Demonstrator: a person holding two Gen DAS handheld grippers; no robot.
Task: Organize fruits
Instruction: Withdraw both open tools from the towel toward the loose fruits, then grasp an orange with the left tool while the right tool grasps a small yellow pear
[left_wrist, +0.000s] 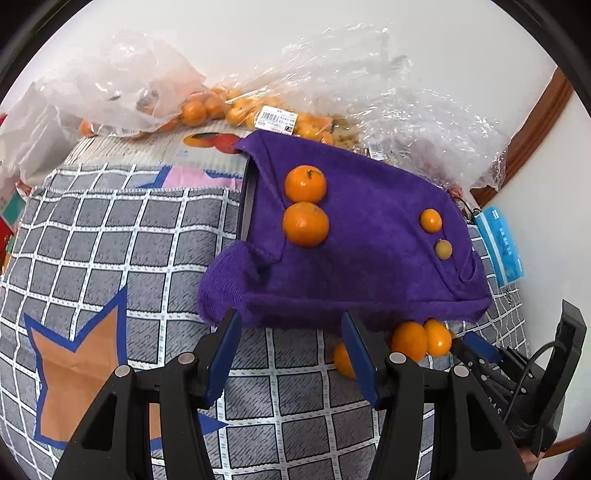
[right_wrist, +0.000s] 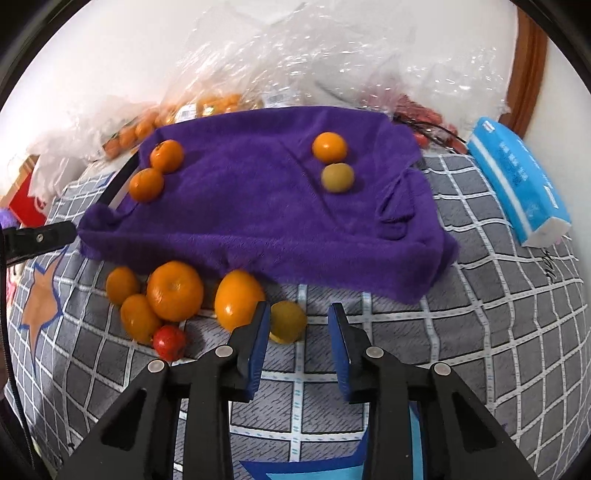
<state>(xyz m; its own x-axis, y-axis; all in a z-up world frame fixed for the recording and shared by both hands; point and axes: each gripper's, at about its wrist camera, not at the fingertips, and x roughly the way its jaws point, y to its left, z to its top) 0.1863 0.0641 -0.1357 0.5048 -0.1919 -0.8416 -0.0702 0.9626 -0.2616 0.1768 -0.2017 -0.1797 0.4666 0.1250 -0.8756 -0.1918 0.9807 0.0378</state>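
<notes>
A purple towel lies over a dark tray. Two mandarins sit on its left side. A small orange fruit and a yellow-green fruit sit on its right side. Loose fruit lies on the cloth in front of the towel: a large mandarin, an orange, a yellow fruit, a red fruit. My left gripper is open and empty before the towel's front edge. My right gripper is open and empty, just right of the yellow fruit.
Clear plastic bags of mandarins lie behind the towel. A blue tissue pack lies at the right. A grey checked cloth covers the surface. The right gripper shows at the lower right of the left wrist view.
</notes>
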